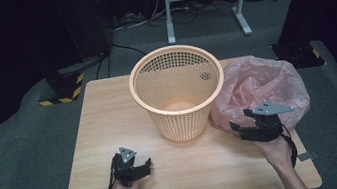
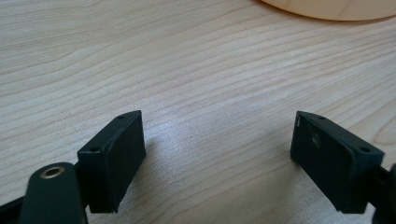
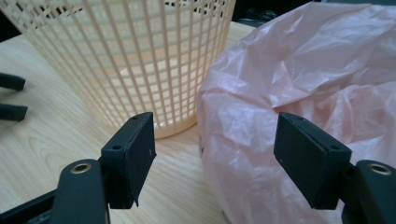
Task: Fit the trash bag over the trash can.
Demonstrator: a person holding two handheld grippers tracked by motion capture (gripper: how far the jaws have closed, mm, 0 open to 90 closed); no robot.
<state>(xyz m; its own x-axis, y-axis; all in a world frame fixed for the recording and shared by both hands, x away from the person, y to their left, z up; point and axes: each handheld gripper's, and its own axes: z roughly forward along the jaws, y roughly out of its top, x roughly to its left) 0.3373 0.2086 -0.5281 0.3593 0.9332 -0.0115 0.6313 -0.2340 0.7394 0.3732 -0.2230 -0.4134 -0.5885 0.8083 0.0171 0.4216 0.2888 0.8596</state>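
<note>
Beside the basket (image 1: 177, 90), pink bag (image 1: 261, 85)

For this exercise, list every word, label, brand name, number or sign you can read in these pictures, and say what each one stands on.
None: no readable text stands on the basket, the pink plastic bag, the wooden table or either claw, left or right.
The yellow-and-black hazard stripes on a stand base on the floor are a warning marking without letters.
</note>
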